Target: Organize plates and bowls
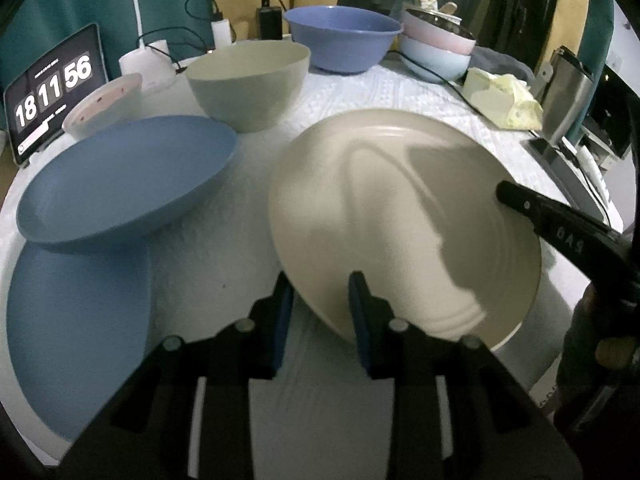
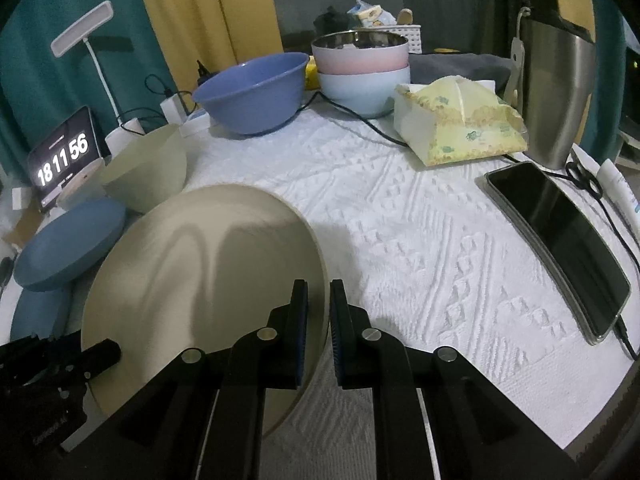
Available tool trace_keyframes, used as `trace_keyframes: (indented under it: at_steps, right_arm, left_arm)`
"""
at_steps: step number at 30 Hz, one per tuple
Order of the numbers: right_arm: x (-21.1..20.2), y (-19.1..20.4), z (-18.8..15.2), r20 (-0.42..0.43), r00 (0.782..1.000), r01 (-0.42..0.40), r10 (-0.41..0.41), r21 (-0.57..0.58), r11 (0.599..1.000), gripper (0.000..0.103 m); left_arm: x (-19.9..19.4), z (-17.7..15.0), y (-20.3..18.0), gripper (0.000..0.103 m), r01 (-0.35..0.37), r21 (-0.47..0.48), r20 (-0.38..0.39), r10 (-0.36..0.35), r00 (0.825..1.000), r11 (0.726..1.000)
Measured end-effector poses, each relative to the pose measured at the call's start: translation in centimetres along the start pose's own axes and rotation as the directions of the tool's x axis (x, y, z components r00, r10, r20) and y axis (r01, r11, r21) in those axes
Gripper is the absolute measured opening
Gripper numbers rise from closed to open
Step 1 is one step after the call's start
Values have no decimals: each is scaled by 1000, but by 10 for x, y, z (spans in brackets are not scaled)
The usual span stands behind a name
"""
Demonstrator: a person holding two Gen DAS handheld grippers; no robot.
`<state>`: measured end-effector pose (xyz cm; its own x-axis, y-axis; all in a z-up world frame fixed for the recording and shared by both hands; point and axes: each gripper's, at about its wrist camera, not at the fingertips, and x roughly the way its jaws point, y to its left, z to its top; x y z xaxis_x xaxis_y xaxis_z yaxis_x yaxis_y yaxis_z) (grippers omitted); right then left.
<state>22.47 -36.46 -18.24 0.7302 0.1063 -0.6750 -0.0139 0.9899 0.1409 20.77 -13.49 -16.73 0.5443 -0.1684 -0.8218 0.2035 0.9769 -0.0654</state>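
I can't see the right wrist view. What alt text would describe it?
A black claw straddles the rim of a tilted cream plate above a white textured tablecloth. Behind it are a blue bowl, stacked pink and pale blue bowls, and a phone at right.

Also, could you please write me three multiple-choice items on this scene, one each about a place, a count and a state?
1. The pink bowl sits:
A) nested in the light blue bowl
B) on the cream plate
C) by itself

2. How many blue plates are left of the cream plate?
A) one
B) two
C) four

3. The right gripper is:
A) wide open
B) closed on the cream plate's rim
C) out of view

Answers:
1. A, since the pink bowl is stacked in the light blue one at the back.
2. B, since one blue plate leans over another lying flat.
3. B, since its fingers sit on either side of the rim with almost no gap.
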Motion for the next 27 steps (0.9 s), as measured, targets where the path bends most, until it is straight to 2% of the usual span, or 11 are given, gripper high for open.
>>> trace_keyframes:
  at_steps: [6,14,20,22,27]
  right_arm:
    - [-11,0,7,31,998,45,-45,20,999,17]
    - [-27,15,13,72,995,63,-64,11,998,22]
    - [-35,37,17,88,994,66,-65,-9,998,23]
    - [-37,44,18,94,994,63,-61,-21,998,23]
    - [-40,64,21,103,993,60,-55,-49,997,23]
  left_arm:
    - [-14,-3,6,35,-8,4,50,8,999,1000]
    - [-41,-2,26,37,-16,-7,142,17,990,1000]
    - [-60,0,44,39,-31,-10,210,32,977,999]
    - [-67,2,53,46,-34,-19,237,37,971,999]
    - [-80,7,74,46,-58,-53,289,71,955,997]
